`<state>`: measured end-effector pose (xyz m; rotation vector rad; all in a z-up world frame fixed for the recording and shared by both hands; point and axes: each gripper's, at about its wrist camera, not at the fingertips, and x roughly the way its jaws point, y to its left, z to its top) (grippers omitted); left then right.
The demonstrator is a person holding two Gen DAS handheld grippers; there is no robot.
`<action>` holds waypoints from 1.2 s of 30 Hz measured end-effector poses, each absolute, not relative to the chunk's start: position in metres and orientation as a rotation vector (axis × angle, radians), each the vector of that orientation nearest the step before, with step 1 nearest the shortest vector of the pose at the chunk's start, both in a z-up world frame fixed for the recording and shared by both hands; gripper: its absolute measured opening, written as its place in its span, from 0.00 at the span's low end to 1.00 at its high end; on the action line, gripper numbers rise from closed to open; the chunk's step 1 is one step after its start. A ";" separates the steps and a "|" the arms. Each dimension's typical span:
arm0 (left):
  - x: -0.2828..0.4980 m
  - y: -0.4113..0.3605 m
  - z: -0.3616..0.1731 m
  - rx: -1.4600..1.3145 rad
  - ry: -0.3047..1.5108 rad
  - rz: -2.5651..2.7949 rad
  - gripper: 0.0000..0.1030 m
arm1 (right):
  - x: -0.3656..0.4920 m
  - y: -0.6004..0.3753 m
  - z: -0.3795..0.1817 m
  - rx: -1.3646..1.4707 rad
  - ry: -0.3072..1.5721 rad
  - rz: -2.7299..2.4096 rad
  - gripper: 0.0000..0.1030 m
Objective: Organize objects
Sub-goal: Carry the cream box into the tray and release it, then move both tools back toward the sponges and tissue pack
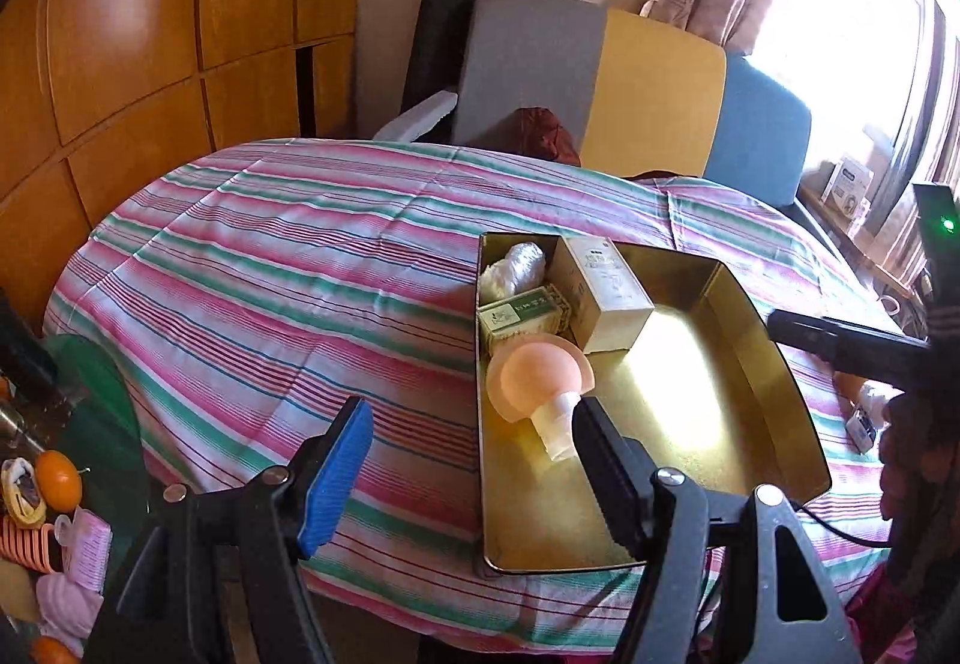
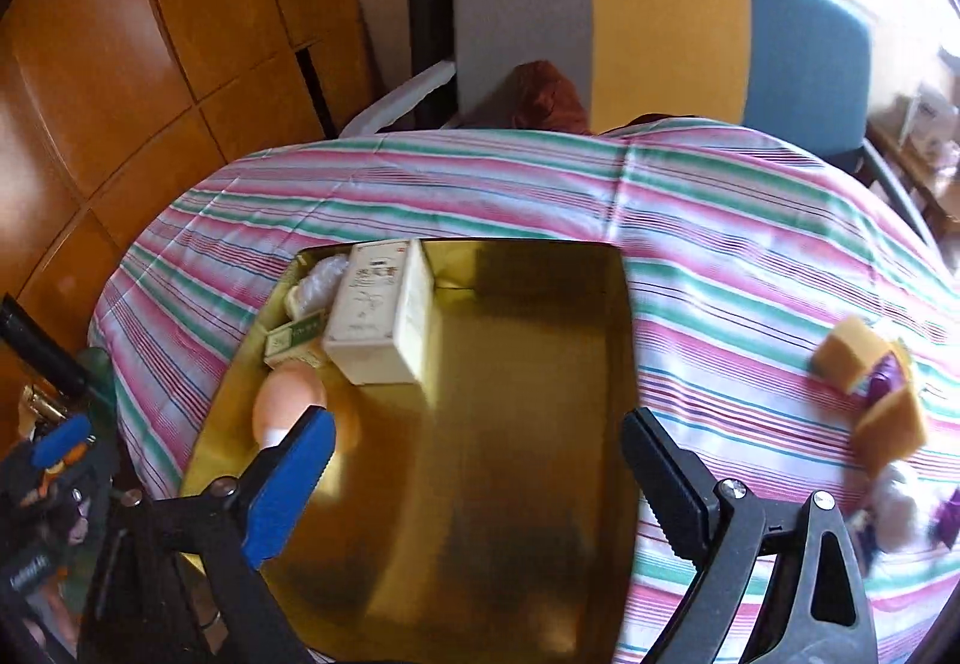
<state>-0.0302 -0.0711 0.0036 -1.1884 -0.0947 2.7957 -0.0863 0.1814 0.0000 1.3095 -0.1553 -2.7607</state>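
The gold tin (image 2: 528, 340) sits on the striped cloth (image 1: 270, 268) over the desk, its left end already packed: a cream box (image 2: 366, 316), a green box (image 1: 525, 311), a plastic-wrapped bundle (image 1: 521, 263) and a peach mushroom-shaped toy (image 1: 537, 382) lying on its side. The right half of the tin is bare.

My right gripper (image 2: 474, 463) hovers over that bare floor, jaws spread wide with nothing between them. My left gripper (image 1: 471, 439) is also spread and empty, poised at the tin's near left edge, right jaw just by the toy's stem.

I judge the next pick to be the yellow sponge blocks (image 2: 849, 361) and the purple wrapped pieces (image 2: 887, 382) lying to the right of the tin. I'd swing right, come down steeply, close on one sponge alone, then set it in the bare half.

Watch the tin's far wall, and the blurred white thing (image 2: 897, 496) near the sponges.
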 end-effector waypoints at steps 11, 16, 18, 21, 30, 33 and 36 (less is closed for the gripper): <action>-0.022 -0.034 0.005 -1.187 0.062 2.788 0.68 | -0.049 0.250 0.008 1.244 -0.186 -2.895 1.00; -0.019 -0.023 0.001 -1.192 0.086 2.750 0.68 | -0.031 0.309 0.009 1.285 -0.228 -3.012 1.00; -0.018 -0.018 0.000 -1.188 0.086 2.726 0.68 | -0.021 0.339 0.008 1.312 -0.252 -3.071 1.00; -0.017 -0.010 -0.004 -1.190 0.083 2.685 0.68 | -0.003 0.389 0.008 1.343 -0.301 -3.178 1.00; -0.012 0.032 -0.015 -1.191 0.140 2.538 0.68 | 0.070 0.530 -0.017 1.145 -1.336 -3.235 1.00; -0.009 0.042 -0.014 -1.174 0.152 2.516 0.68 | 0.082 0.534 -0.011 0.989 -1.388 -3.277 1.00; -0.011 0.054 -0.017 -1.200 0.149 2.466 0.68 | 0.077 0.531 -0.013 0.991 -1.392 -3.239 1.00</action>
